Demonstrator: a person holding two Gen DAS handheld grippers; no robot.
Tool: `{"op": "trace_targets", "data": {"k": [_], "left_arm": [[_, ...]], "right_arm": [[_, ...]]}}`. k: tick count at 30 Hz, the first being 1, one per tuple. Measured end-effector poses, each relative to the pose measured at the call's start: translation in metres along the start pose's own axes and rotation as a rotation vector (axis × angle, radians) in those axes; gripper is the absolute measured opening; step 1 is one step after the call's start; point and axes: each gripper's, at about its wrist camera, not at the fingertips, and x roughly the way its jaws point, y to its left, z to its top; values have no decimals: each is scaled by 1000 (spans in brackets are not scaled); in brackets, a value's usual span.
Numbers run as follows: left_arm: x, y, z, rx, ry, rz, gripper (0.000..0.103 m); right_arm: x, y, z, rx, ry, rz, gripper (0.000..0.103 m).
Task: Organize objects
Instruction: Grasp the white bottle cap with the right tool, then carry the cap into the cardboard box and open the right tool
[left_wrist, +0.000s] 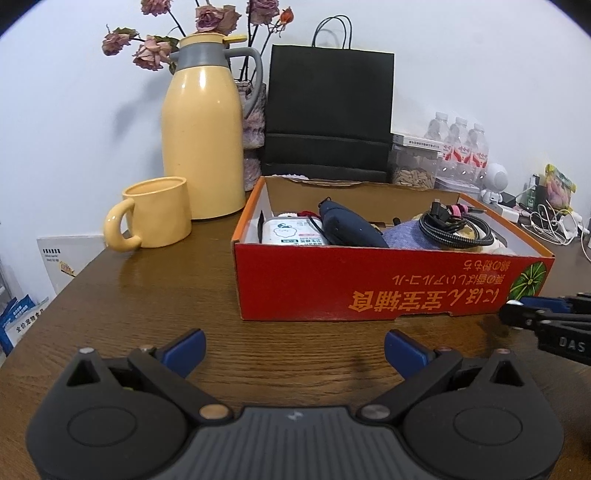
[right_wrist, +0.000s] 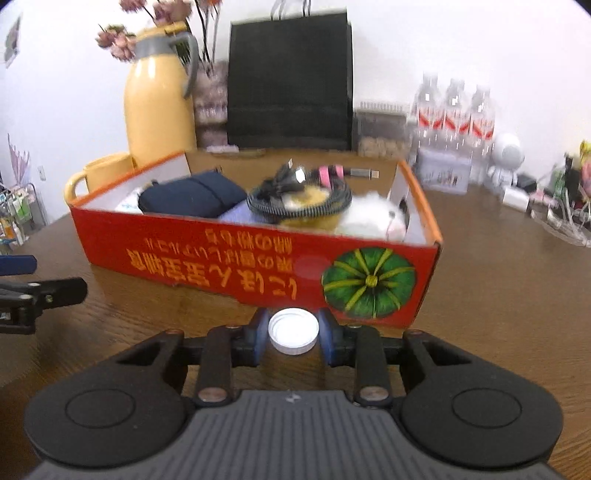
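The table (right_wrist: 498, 288) carries a red box (right_wrist: 258, 266), set back from the near edge with its long axis running along that edge. The box already holds a dark pouch (right_wrist: 192, 201), a coiled cable (right_wrist: 299, 203) and a white plush (right_wrist: 373, 214).

Step in hand: pick-up of the cap (right_wrist: 293, 330). The cap is white and round, so it has no long axis. It lies flat on the table, open side up, just in front of the box's near wall.

The right gripper (right_wrist: 293, 334) has its jaws on either side of the cap, pinching it at the rim. The left gripper (left_wrist: 294, 349) hovers over bare table nearer the near-left corner, jaws spread wide and empty.

Next move, as judged: lift the cap clear of the near wall, carry it over the box, and release it into a free spot. The grip is shallow; a tilt may let the cap slip.
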Motion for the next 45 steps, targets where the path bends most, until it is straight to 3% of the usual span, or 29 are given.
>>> {"op": "trace_targets", "data": {"k": [13,28,36,45], "left_arm": [[-10,-2,26,-30,-66,-16,103],[11,-28,89,-23,-154,-31,103],[38,-35,119,-29,-192,-17,103],[77,-36,137,-9,-181,-27,103]], "right_arm": [[-22,13,19,-22,-165,38,29],[2,14,70,-35,-268,51,29],[28,1,89,-12,-277,50,29],[62,-11,99,-2,-229,40,29]]}}
